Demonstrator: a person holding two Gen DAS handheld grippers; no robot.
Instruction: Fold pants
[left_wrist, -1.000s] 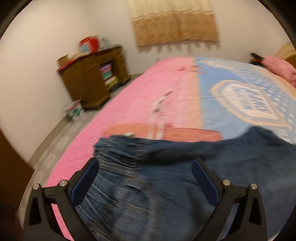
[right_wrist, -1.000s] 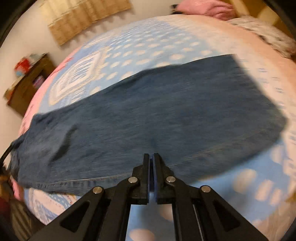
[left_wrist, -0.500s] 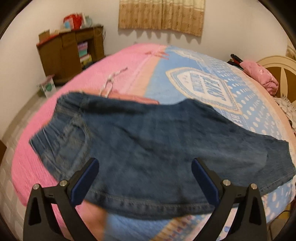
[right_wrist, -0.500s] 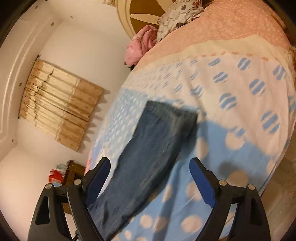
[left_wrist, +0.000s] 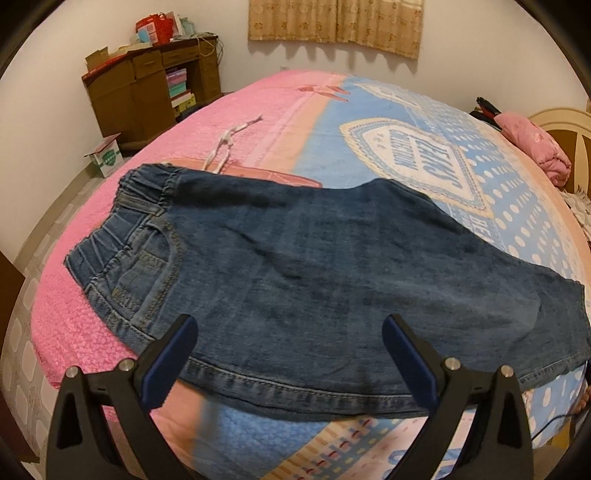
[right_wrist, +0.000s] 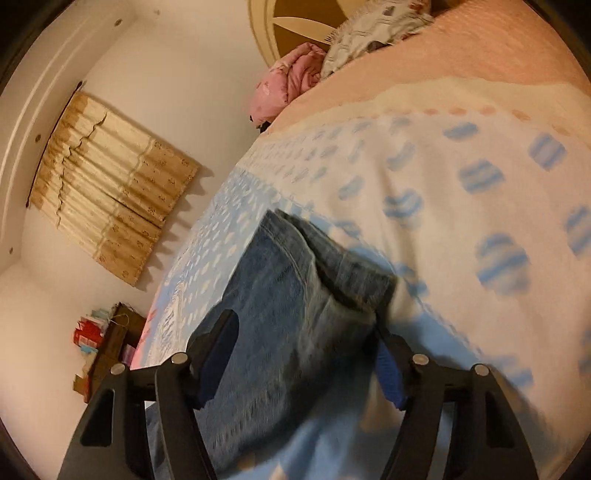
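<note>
Blue denim pants (left_wrist: 295, 273) lie flat across the bed, folded lengthwise, with the elastic waistband at the left and the leg hems at the right. My left gripper (left_wrist: 288, 350) is open and empty, just above the near seam edge at mid-length. In the right wrist view the leg end of the pants (right_wrist: 295, 295) lies on the blue dotted cover. My right gripper (right_wrist: 306, 358) is open, its jaws either side of the leg close to the hem, holding nothing.
The bed has a pink and blue quilt (left_wrist: 424, 155). A peach garment with a drawstring (left_wrist: 255, 171) lies behind the waistband. A wooden cabinet (left_wrist: 147, 88) and small box (left_wrist: 105, 157) stand at far left. A pink bundle (left_wrist: 535, 151) lies by the headboard.
My right gripper was shut a second ago, opened, and has swung round to the hem end. My left gripper pulled back from the waistband toward the pants' near edge.
</note>
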